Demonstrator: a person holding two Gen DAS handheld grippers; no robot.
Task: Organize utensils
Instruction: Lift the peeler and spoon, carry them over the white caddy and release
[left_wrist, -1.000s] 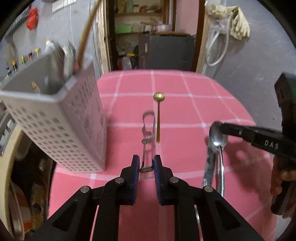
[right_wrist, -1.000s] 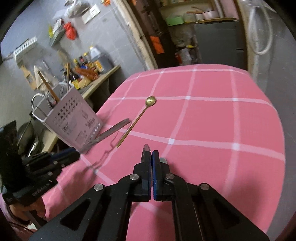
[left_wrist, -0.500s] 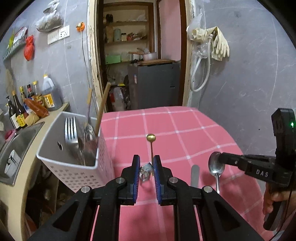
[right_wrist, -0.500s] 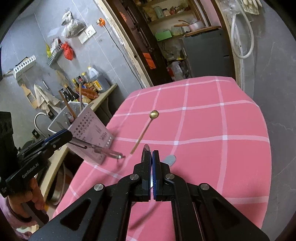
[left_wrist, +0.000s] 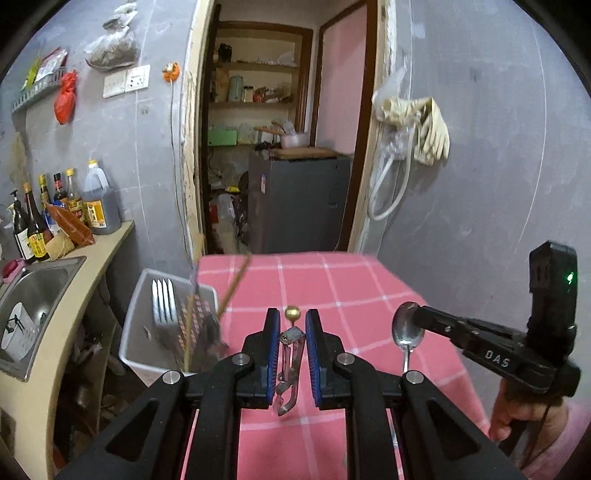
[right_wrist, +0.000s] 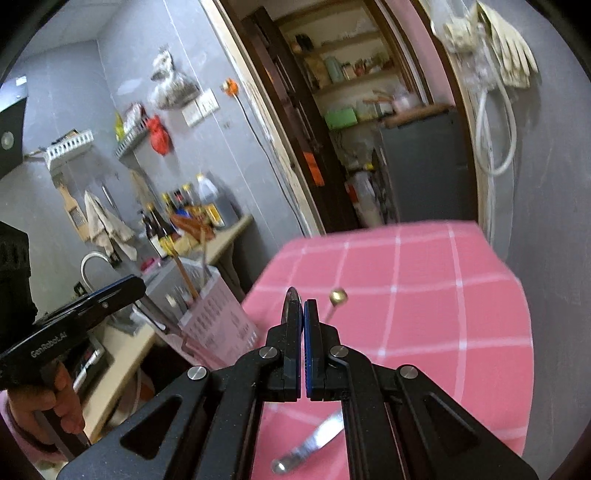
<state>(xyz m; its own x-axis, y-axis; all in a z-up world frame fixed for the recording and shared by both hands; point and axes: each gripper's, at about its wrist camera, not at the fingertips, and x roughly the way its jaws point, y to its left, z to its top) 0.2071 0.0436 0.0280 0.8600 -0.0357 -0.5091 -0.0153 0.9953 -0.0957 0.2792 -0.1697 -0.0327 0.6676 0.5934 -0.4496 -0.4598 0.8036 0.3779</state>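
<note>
Gripping a metal peeler (left_wrist: 290, 363), the left gripper (left_wrist: 291, 328) hangs above the table (left_wrist: 354, 288); the right gripper (right_wrist: 301, 314) pinches what looks like a spoon (left_wrist: 407, 329).

Pink checked surface (left_wrist: 354, 280), gold spoon (left_wrist: 292, 313) lying just beyond the left claw (left_wrist: 291, 332), white utensil basket (left_wrist: 136, 332) to its left

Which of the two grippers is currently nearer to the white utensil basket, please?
Left. The left gripper, holding a metal peeler, is just right of the white utensil basket. The right gripper, clamping a silver spoon, is farther right, across the pink tablecloth.
</note>
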